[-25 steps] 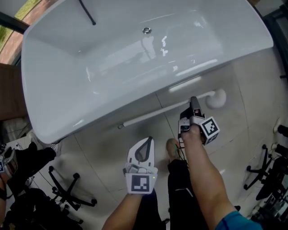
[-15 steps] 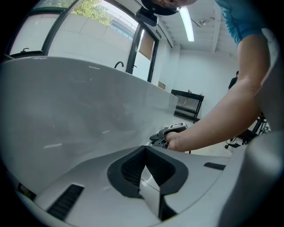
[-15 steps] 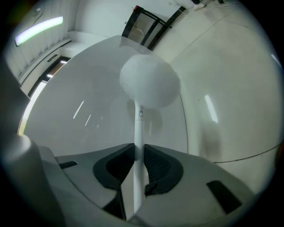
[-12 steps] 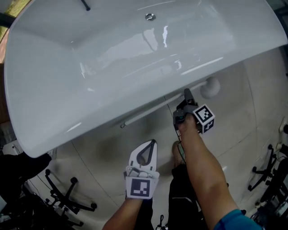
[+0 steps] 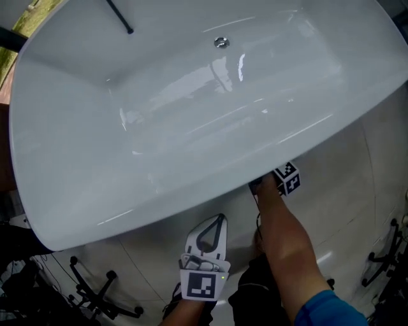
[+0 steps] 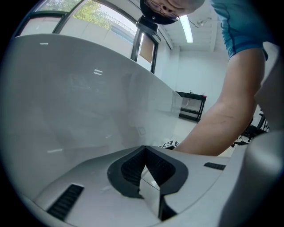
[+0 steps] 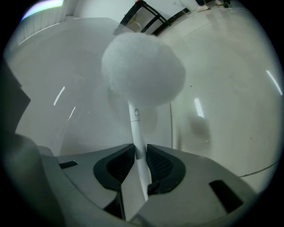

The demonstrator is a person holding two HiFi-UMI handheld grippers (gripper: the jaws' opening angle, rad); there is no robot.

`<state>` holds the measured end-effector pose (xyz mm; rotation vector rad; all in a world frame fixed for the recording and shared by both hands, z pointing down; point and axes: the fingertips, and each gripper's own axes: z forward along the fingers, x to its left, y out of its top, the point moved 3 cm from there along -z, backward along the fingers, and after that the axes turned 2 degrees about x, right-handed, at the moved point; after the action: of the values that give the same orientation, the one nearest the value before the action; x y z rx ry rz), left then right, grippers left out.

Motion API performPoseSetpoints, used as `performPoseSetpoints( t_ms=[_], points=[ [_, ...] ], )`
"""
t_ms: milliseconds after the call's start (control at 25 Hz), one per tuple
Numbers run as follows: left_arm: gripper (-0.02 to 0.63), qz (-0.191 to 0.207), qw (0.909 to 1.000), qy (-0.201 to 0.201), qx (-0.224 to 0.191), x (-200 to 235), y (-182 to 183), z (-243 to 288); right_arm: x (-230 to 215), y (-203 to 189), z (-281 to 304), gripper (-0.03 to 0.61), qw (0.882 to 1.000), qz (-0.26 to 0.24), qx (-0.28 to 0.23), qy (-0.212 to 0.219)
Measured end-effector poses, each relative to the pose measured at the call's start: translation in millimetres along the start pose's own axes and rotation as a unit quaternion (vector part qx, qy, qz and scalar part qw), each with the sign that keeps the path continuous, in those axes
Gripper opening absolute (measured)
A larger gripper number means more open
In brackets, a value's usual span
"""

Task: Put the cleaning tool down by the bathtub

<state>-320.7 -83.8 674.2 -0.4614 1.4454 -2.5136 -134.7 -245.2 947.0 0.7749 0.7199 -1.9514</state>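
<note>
White right gripper [image 7: 140, 153] clamping the cleaning tool [image 7: 143, 73]
Thin stick pinched between the jaws; fluffy head close to the bathtub [image 5: 76, 159] outer wall, under its rim. Released too high, the tool could fall and roll away.

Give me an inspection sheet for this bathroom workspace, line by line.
Surface: glossy pale tiled floor beside the tub.
Job's things: white bathtub with its drain; cleaning tool, a white handle with a fluffy round head, not yet set down.
Clutter: nothing seen.
Grippers: right gripper shut on the tool's handle; left gripper shut, empty.
Cables: thin dark cord by the right forearm.
Surroundings: black stands lower left; greenery top left.
</note>
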Motion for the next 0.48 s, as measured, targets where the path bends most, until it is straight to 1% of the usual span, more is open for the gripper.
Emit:
performPoseSetpoints(
  t_ms=[160, 280, 320, 480],
  points=[
    [0.0, 0.015, 0.9998, -0.002, 0.01, -2.3, -1.0, 9.7, -15.9, -0.6, 9.9, 0.112, 1.0, -0.017, 0.019, -0.014],
    [0.0, 0.019, 0.9997, -0.004, 0.017, -5.0, 2.5, 12.9, -17.6, 0.8, 8.4, 0.167, 0.998, -0.044, 0.038, -0.031],
    [0.0, 0.021, 0.9996, -0.006, 0.017, -7.5, 5.1, 13.1, -15.7, 2.0, 5.9, 0.19, 0.997, -0.052, 0.043, -0.031],
    [0.0, 0.021, 0.9994, -0.011, 0.023, -22.1, 15.8, 6.7, 0.6, 2.5, -8.0, 0.196, 0.995, -0.072, 0.067, -0.004]
  ],
)
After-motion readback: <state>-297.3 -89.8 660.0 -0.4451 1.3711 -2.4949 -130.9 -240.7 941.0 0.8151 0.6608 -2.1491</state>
